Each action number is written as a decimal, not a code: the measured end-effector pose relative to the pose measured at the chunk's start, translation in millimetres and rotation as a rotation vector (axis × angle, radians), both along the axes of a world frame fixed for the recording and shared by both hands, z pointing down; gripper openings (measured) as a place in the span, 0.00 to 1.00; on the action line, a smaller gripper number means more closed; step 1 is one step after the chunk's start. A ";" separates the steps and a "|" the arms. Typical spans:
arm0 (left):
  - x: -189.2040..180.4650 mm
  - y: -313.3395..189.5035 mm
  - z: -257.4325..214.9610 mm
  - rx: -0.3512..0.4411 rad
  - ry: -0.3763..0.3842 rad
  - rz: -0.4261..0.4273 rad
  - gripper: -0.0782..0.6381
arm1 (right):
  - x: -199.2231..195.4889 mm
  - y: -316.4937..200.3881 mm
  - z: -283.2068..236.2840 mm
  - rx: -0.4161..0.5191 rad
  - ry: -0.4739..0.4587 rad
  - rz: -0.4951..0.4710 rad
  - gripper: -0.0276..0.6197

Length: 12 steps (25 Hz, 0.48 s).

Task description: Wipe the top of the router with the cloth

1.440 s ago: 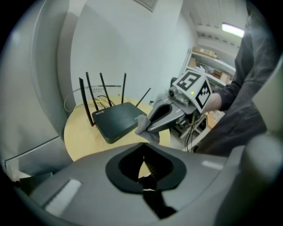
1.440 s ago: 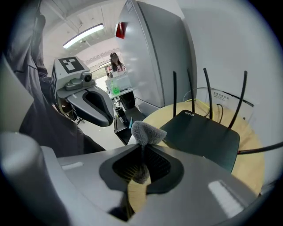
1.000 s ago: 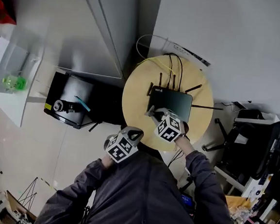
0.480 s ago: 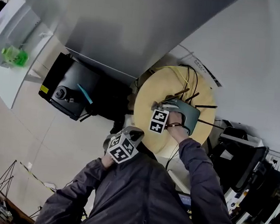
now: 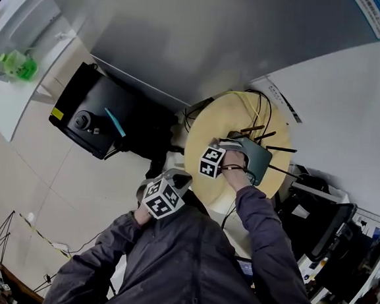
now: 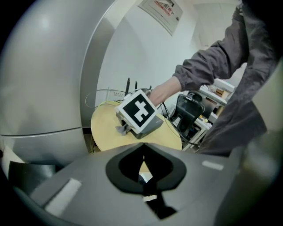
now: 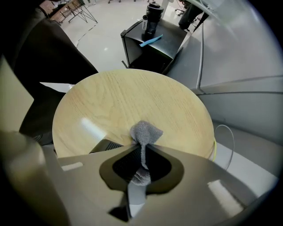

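Observation:
The dark router (image 5: 255, 159) with its thin antennas lies on the round wooden table (image 5: 212, 120). My right gripper (image 5: 222, 146) is over the router's left end and is shut on a small grey cloth (image 7: 144, 131). In the right gripper view the cloth bunches out past the jaw tips, above the router's vented corner (image 7: 106, 145) and the table top (image 7: 132, 101). My left gripper (image 5: 176, 177) is held close to my body, off the table, and is shut with nothing in it. The left gripper view shows the right gripper's marker cube (image 6: 139, 110) above the table (image 6: 106, 128).
A black cabinet (image 5: 90, 116) with a bottle and a blue pen on top stands left of the table. Yellow and black cables (image 5: 251, 100) run off the table's far side. A black office chair (image 5: 310, 218) stands at the right. A grey partition (image 5: 187, 35) rises behind.
My right gripper has slid the cloth across the router top toward its left end. My head view has swung round. The left gripper has stayed by my body.

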<state>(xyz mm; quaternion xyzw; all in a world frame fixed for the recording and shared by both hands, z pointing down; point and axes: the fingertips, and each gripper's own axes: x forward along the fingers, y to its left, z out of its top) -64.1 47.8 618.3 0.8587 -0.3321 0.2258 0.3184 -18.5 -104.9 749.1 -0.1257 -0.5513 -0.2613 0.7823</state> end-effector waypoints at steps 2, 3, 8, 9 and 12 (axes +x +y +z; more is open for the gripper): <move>-2.7 0.1 1.0 0.002 -0.001 0.004 0.11 | -0.5 4.3 1.4 -0.008 0.007 0.003 0.08; -3.6 0.2 1.4 0.002 -0.001 0.005 0.11 | -0.4 7.8 1.5 -0.014 0.007 0.007 0.08; -5.9 2.4 1.6 0.002 0.005 0.021 0.11 | 1.8 32.2 -0.2 -0.035 -0.005 -0.007 0.08; -6.4 2.7 1.8 0.003 0.007 0.023 0.11 | 2.2 37.0 -1.2 -0.033 -0.009 -0.016 0.08; -5.6 5.2 3.3 -0.001 0.007 0.034 0.11 | 4.3 53.4 -2.5 -0.025 -0.016 -0.047 0.08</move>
